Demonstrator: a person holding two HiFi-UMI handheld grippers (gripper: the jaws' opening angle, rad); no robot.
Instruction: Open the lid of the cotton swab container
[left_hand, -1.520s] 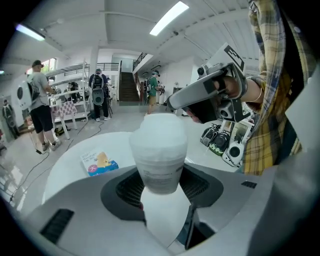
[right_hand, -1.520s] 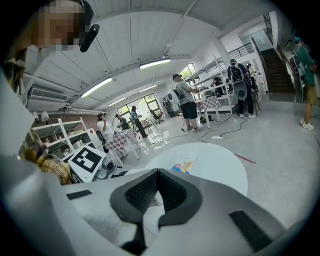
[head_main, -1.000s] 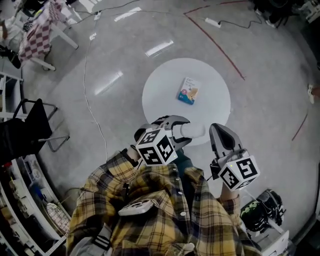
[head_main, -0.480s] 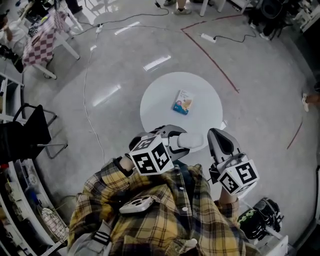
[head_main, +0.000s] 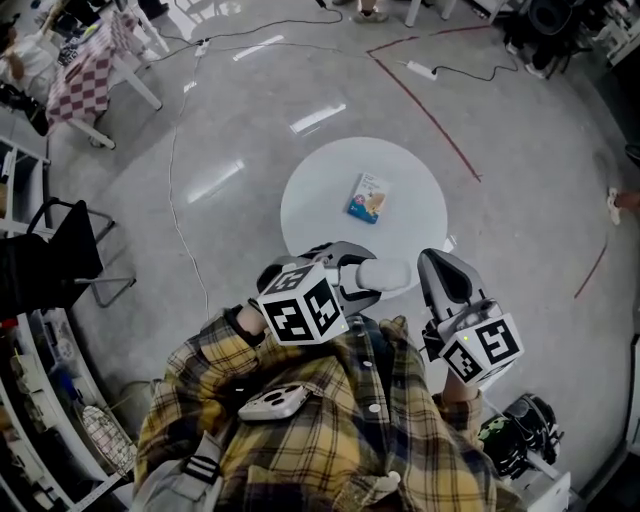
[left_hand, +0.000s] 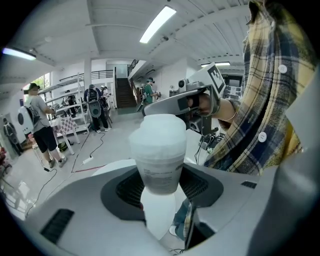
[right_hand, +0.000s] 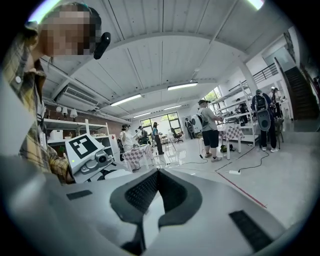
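My left gripper (head_main: 355, 272) is shut on the cotton swab container (head_main: 384, 274), a translucent white tub with its lid on, and holds it in the air over the near edge of the round white table (head_main: 320, 205). In the left gripper view the container (left_hand: 159, 160) stands upright between the pads, lid (left_hand: 159, 127) on top. To the container's right, my right gripper (head_main: 442, 265) is shut with nothing in it and does not touch the container. The right gripper view shows its jaws (right_hand: 159, 176) pressed together.
A small blue and orange box (head_main: 368, 197) lies near the middle of the table. Cables and a red floor line run across the grey floor beyond it. A chair (head_main: 60, 250) and shelves stand at the left. Several people stand in the far background.
Both grippers have risen a little towards the head camera, the container still in the left one. The right jaws stay shut.
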